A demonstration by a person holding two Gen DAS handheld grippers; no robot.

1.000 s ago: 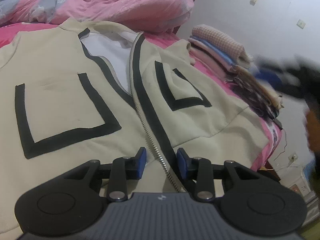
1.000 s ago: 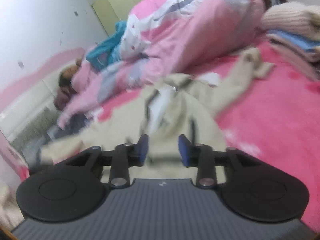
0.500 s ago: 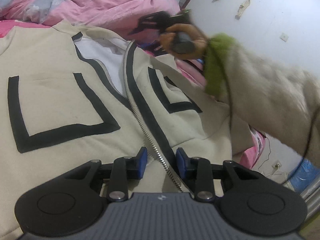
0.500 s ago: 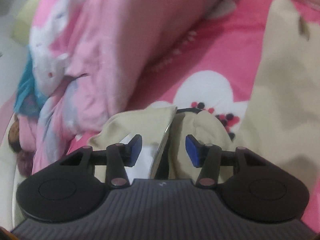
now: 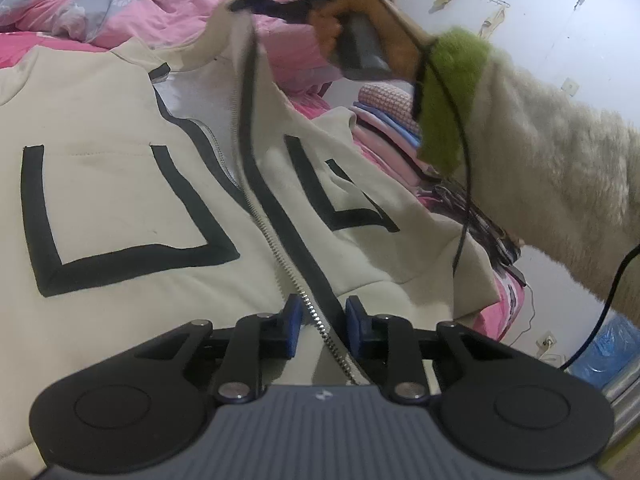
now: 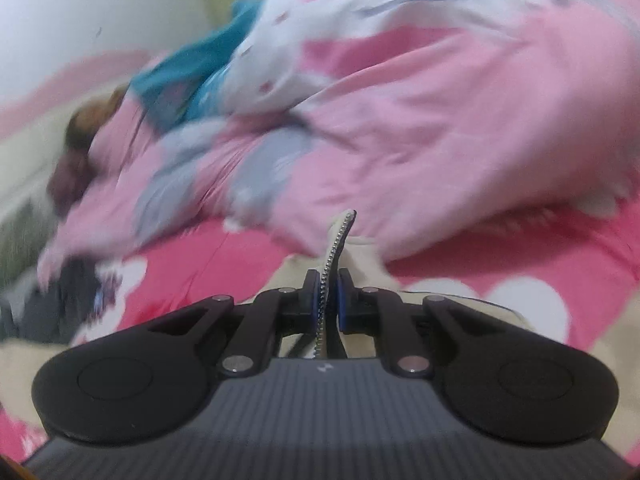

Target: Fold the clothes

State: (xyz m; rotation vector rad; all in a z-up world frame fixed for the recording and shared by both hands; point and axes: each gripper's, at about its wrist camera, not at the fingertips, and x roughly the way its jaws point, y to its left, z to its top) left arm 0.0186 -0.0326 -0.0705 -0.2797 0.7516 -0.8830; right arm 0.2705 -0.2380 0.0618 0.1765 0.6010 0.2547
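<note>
The cream zip jacket [image 5: 132, 216] lies open on the bed [image 6: 224, 260]. The right gripper [image 6: 329, 294], just closed, pinches its zipper edge near the collar; the left gripper [image 5: 319, 322], closing, straddles the lower zipper [image 5: 280, 268] without pinching. Risk: pulling could slide the unpinned hem.

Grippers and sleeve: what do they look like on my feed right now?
Both the left gripper and the right gripper have black linkage arms, blue pads and a ribbed grey body. The sleeve is fluffy cream with a green cuff; a black cable hangs along it.
</note>
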